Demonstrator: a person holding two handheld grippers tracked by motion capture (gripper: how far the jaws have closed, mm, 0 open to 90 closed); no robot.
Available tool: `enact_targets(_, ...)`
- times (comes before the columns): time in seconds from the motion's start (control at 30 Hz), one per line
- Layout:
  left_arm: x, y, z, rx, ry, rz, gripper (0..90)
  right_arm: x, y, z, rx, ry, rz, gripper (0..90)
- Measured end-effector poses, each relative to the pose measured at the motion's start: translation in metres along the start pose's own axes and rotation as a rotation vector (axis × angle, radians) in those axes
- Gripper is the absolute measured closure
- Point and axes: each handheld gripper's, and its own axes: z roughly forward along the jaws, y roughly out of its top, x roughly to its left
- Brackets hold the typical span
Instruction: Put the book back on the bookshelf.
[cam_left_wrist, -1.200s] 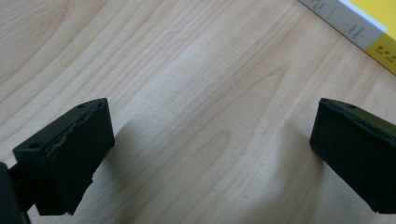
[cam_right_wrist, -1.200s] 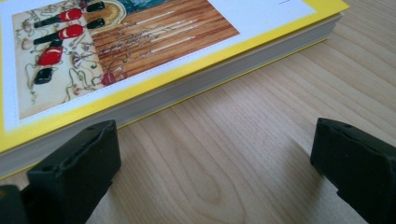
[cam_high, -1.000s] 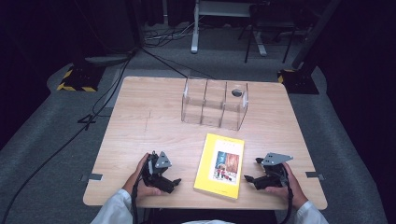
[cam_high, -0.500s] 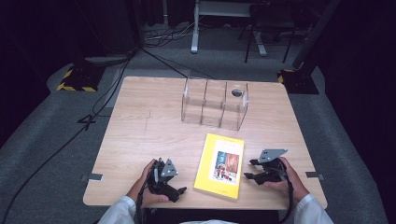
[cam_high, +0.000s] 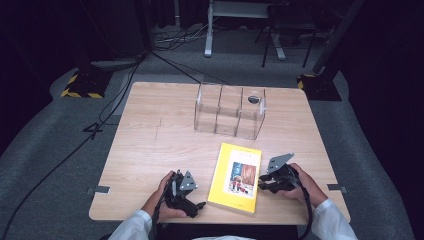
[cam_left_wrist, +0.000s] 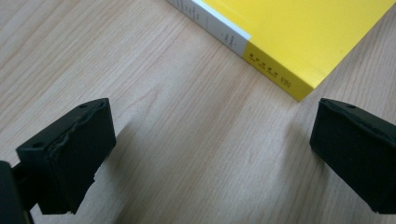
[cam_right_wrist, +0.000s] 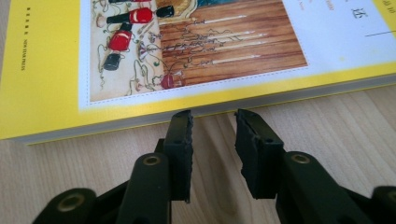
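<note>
Right gripper (cam_right_wrist: 212, 135): jaws a narrow gap apart, holding nothing, tips right at the long edge of the flat yellow paperback book (cam_right_wrist: 154, 60) with the picture cover; whether the tips touch the page block I cannot tell. In the high view this right gripper (cam_high: 267, 186) sits low on the table, just beside the book's (cam_high: 236, 176) right edge, near its lower half.

Left gripper (cam_left_wrist: 205, 154): jaws wide apart, nothing between them but bare wood, angled down at the light wooden table (cam_left_wrist: 154, 130). The book's (cam_left_wrist: 289, 32) near spine-side corner lies just ahead of it and a bit to its right, not touching. In the high view the left gripper (cam_high: 200, 206) is near the table's front edge, just beside the book's lower left corner.

Farther out, beyond the book from both grippers: clear plastic divided organiser box (cam_high: 230, 110), upright, three compartments, well apart from the book. A small dark round thing shows at its right end; unclear what it is.

Step, as I judge it: approach to the book, both grippers closing in from opposite sides, no grasp yet. Next move likely calls for the right gripper to get a jaw under or over the cover edge and pinch, with the left steadying or lifting the spine corner. The book lies flat, so getting an edge up is the hard part.
</note>
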Motion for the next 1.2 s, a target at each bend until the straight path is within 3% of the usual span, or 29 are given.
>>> enact_targets(0.27, 0.002, 0.004, 0.003, 0.001, -0.007, 0.008, 0.7, 0.002, 0.001, 0.0, 0.004, 0.002, 0.014, 70.6)
enact_targets(0.3, 0.003, 0.005, 0.004, -0.001, -0.003, 0.004, 0.6, 0.004, 0.001, 0.002, -0.029, 0.01, 0.017, 70.6)
enact_targets(0.6, 0.006, 0.005, 0.005, -0.002, -0.013, 0.015, 0.5, 0.005, -0.003, 0.004, -0.082, 0.019, 0.038, 72.2)
enact_targets(0.83, 0.012, 0.001, 0.001, 0.0, 0.015, -0.011, 0.6, 0.007, -0.004, 0.006, -0.124, 0.044, 0.03, 73.8)
enact_targets(0.93, 0.014, 0.0, -0.001, 0.002, 0.019, -0.019, 0.6, 0.009, -0.002, 0.006, -0.17, 0.069, 0.034, 73.8)
enact_targets(1.2, 0.015, -0.002, -0.002, -0.003, 0.028, -0.025, 0.8, 0.013, -0.001, 0.002, -0.248, 0.081, 0.033, 73.2)
